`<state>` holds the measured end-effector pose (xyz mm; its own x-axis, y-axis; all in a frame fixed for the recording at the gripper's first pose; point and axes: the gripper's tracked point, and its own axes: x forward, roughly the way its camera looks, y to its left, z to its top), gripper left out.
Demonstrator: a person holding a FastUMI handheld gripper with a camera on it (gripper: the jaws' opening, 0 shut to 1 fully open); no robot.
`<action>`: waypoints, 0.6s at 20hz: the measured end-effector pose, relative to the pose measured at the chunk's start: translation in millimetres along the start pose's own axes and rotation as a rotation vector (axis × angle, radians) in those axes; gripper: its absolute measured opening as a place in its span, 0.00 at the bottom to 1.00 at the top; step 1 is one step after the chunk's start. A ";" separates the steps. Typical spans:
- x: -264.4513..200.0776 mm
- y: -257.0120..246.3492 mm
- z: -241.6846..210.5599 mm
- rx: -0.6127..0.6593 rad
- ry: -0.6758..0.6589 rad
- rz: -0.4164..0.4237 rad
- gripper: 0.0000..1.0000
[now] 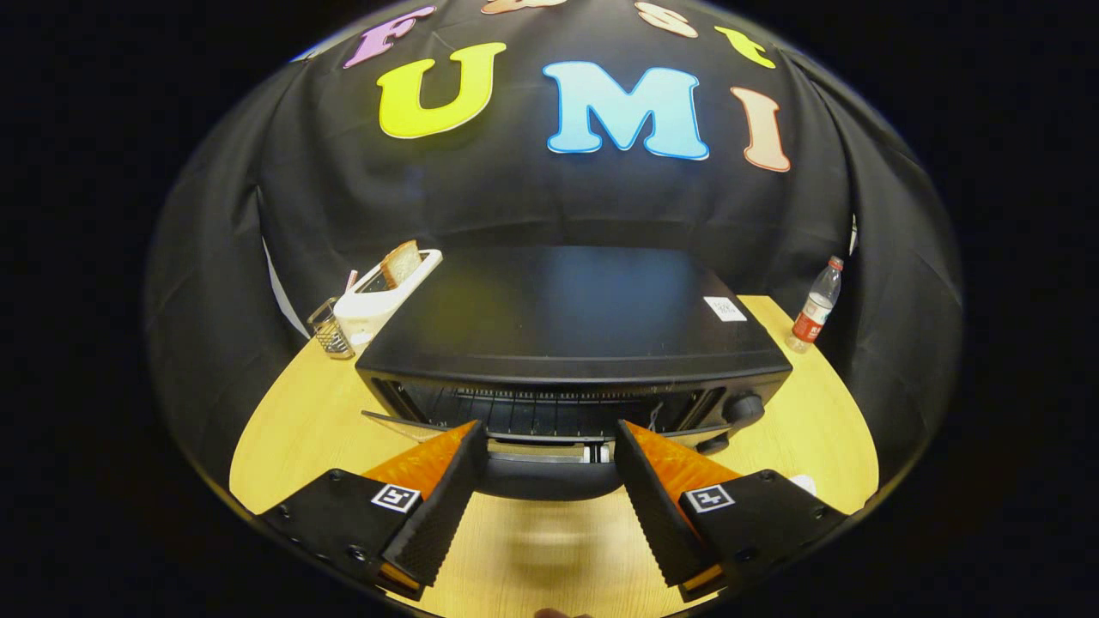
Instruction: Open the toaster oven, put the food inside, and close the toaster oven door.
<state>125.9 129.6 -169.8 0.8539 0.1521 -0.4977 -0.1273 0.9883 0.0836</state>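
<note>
Fingers: both fingers [446, 493] of the gripper [549, 438] reach forward over the table, spread wide with bare tabletop between them; nothing is held.
Finger tips: they end at the front of the oven, one on each side of the door's middle, at about the height of the door handle; whether they touch it cannot be told.
Table: light wood [283, 429], rounded at the near edge.
Oven: black toaster oven [567, 318] sits in the middle of the table, just ahead of the fingers, its flat top facing up and a small white sticker [725, 308] near the top's right rear corner.
Door: the oven door [549, 468] hangs tilted out from the oven's front, partly open; a pale handle bar [549, 453] runs between the finger tips.
Inside: wire rack bars [549, 408] show through the gap under the top edge; whether any food lies on them cannot be told.
Knobs: two dark knobs [745, 408] on the oven's right front, one above the other.
Toaster: white slot toaster [378, 305] stands behind the oven's left rear corner, touching or just beside it.
Food: bread slice [400, 263] stands upright in the toaster's slot, well beyond the fingers.
Wire holder: small metal basket [329, 330] just left of the toaster.
Bottle: clear plastic bottle [816, 307] with red label and cap stands upright at the table's right rear, apart from the oven.
</note>
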 end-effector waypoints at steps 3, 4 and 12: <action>-12.8 1.3 -19.2 -0.012 0.016 0.003 0.96; -14.7 0.8 -26.8 -0.017 0.025 0.002 0.96; -24.2 0.5 -100.3 -0.078 0.150 0.013 0.96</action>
<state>54.6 127.2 -244.3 0.7676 0.1584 -0.6210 -0.1816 0.9830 0.0262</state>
